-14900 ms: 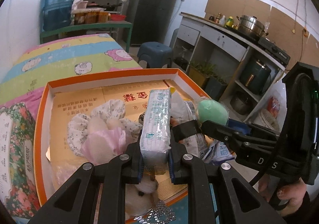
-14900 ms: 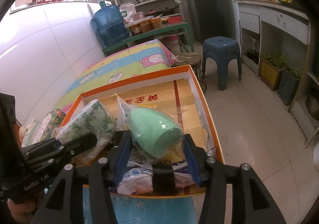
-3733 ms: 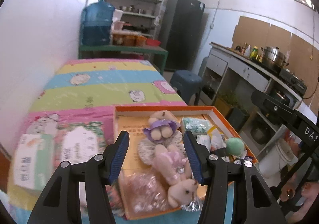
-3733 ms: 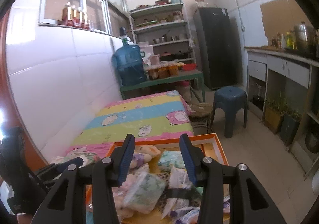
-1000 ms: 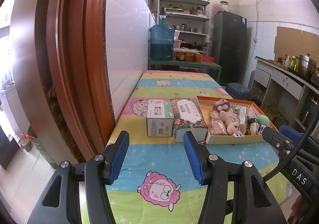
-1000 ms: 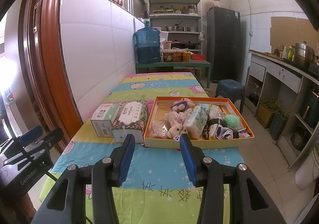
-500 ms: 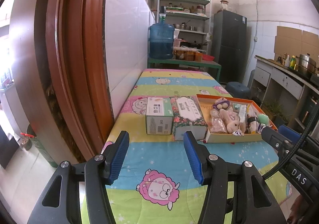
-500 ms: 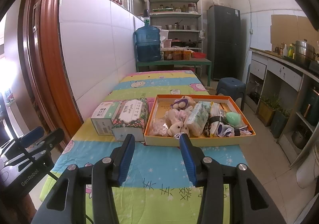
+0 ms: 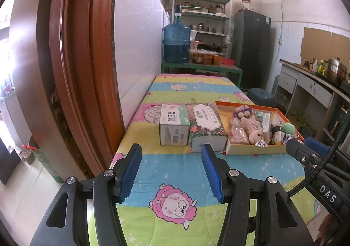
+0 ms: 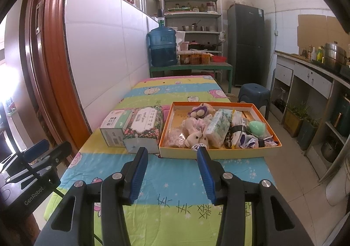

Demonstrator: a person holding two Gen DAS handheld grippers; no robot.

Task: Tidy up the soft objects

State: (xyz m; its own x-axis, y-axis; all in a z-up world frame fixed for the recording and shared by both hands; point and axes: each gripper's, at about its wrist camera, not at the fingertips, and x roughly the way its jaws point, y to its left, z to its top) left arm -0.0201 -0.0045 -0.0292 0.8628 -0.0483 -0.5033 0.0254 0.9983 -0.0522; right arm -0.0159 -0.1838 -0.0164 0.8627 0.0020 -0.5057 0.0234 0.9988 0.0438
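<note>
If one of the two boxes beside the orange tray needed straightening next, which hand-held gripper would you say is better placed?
Left, probably. The left hand-held gripper is open and lined up with the white box and floral box, while the right hand-held gripper faces the orange tray.

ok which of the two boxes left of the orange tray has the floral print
The floral tissue box, touching the orange tray. The other, a white and green box, sits farther left, with plain sides and a barcode.

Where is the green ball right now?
In the right wrist view, the green ball lies in the orange tray's right end, beside the strapped packets.
</note>
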